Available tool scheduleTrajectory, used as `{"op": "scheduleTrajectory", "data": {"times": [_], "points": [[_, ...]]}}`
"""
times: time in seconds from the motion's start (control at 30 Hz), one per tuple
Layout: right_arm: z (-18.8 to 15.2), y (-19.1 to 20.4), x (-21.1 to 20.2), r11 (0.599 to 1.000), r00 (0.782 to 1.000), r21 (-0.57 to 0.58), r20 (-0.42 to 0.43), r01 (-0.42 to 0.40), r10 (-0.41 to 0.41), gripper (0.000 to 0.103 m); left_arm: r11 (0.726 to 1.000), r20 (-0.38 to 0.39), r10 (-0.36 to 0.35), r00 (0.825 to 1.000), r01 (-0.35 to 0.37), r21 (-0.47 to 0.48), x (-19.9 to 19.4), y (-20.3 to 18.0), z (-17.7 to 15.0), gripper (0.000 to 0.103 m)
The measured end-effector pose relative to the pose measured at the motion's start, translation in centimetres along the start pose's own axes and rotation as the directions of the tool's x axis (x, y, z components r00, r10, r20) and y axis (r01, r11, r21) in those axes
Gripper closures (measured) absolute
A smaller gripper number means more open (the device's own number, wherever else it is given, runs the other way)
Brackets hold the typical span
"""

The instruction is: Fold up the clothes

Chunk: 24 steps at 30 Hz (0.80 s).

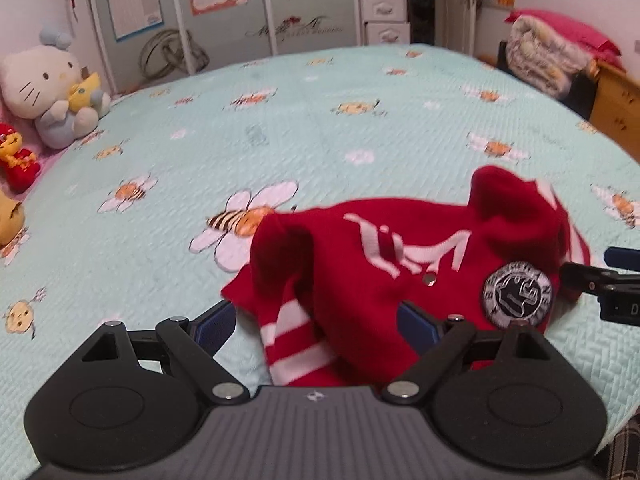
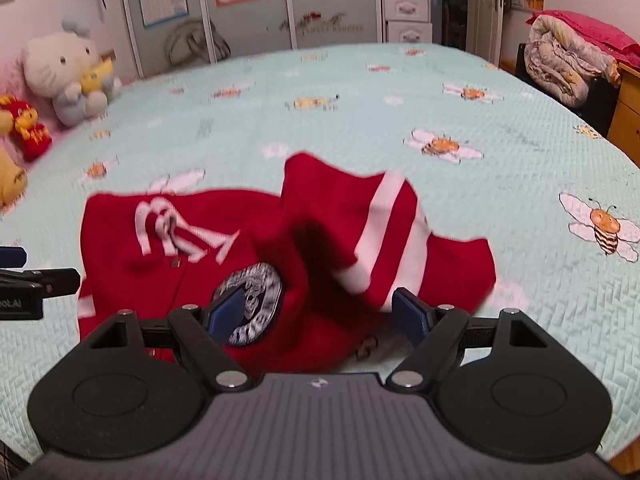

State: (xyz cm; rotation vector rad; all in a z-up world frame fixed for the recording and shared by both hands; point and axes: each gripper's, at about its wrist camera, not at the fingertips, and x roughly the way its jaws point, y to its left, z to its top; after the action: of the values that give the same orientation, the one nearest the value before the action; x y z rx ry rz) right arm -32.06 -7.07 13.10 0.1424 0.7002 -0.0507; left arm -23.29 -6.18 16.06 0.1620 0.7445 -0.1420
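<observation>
Left wrist view: left gripper (image 1: 316, 320) jaws wide, holding nothing; the crumpled red knit jacket with white stripes (image 1: 400, 264) lies on the mint quilted bedspread with bees (image 1: 280, 132), its striped sleeve between the pads.
Right wrist view: right gripper (image 2: 320, 316) wide, empty; jacket's round patch (image 2: 248, 304) beside the left pad.

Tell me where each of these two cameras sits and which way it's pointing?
Left wrist view: sits on the left gripper, looking forward and down over the red sweater on the bedspread; its own open blue fingers show, plus the right gripper's tip at the right edge.
Right wrist view: sits on the right gripper, same direction; its open fingers frame the sweater's round patch and striped sleeve; the left gripper peeks in at the left edge.
Shared: sweater, bedspread, white cat plush, wardrobe doors.
</observation>
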Motion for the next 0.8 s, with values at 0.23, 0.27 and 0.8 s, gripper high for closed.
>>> {"op": "scheduleTrajectory", "data": {"times": [0.23,0.27,0.8], "points": [[1.4,-0.8,0.5,1.0,0.998,-0.029,0.068,-0.009,0.011,0.023,1.0,0.104,-0.021,0.994,0.021,0.005,0.6,0.9,1.8,0.011],[1.8,-0.8,0.7,0.999,0.997,-0.035,0.075,-0.011,0.013,0.023,1.0,0.12,-0.021,0.993,0.021,0.004,0.8,1.0,2.1,0.011],[3.0,-1.7,8.3,0.989,0.99,-0.053,0.008,-0.141,0.142,0.081,0.98,-0.003,-0.16,0.987,0.158,-0.123,8.8,2.8,1.6,0.062]]}}
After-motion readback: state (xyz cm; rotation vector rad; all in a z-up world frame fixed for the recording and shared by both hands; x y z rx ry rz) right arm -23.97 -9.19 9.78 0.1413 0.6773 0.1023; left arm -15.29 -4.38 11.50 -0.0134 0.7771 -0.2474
